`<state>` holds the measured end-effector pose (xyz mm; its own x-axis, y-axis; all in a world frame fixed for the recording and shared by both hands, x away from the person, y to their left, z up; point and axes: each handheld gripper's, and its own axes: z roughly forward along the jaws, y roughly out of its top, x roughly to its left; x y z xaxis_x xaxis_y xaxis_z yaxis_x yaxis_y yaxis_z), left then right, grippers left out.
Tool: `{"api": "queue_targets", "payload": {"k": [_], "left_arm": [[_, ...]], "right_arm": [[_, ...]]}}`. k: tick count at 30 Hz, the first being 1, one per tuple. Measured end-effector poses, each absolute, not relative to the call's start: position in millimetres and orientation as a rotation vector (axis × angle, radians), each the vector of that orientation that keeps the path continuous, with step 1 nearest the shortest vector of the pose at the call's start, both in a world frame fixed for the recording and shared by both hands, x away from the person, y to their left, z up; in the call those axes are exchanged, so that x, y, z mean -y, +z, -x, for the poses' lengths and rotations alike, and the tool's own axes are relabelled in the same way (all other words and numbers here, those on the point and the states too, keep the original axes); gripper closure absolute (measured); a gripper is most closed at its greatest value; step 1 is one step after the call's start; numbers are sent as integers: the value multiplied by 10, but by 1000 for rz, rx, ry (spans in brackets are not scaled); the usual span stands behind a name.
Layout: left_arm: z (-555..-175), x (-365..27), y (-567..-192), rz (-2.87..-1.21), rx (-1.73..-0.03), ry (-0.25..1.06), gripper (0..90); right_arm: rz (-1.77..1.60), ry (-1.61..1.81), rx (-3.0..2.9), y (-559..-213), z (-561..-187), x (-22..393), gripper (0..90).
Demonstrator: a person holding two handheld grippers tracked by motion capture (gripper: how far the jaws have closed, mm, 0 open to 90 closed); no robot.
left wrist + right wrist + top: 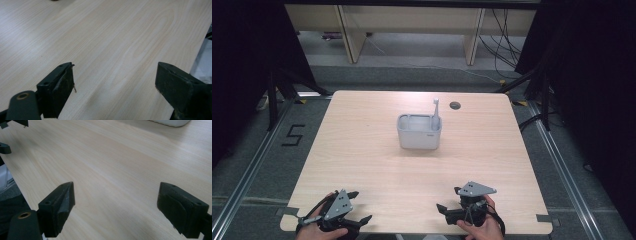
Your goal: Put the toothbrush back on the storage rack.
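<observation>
A light grey rectangular bin (419, 134) stands near the middle of the wooden table (362, 150). A white stick-like handle (436, 111) stands upright at the bin's right rear corner. My left gripper (361, 206) rests at the front left edge, held by a hand, its jaws spread and pointing right. My right gripper (448, 198) sits at the front right edge with its jaws pointing left. In the left gripper view the left gripper (115, 77) is open over bare wood. The right gripper (116, 197) is also open and holds nothing. The bin's bottom edge (170, 122) shows far off.
A round cable hole (455, 105) lies in the table behind the bin. The left gripper's jaw tips (5, 147) appear at the far left of the right gripper view. Grey floor with a taped "5" (292, 135) and floor rails flank the table.
</observation>
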<state>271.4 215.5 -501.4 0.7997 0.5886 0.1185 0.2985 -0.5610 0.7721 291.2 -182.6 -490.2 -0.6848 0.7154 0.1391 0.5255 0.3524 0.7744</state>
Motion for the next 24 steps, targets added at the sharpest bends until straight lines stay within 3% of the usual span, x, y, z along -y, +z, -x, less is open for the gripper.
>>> {"api": "queue_targets", "payload": {"k": [24], "left_arm": [[-2711, -2151, -5017, -2191, -660, 468, 148]], "right_arm": [[-1109, 1181, -2413, -4931, -2827, 1868, 156]]}}
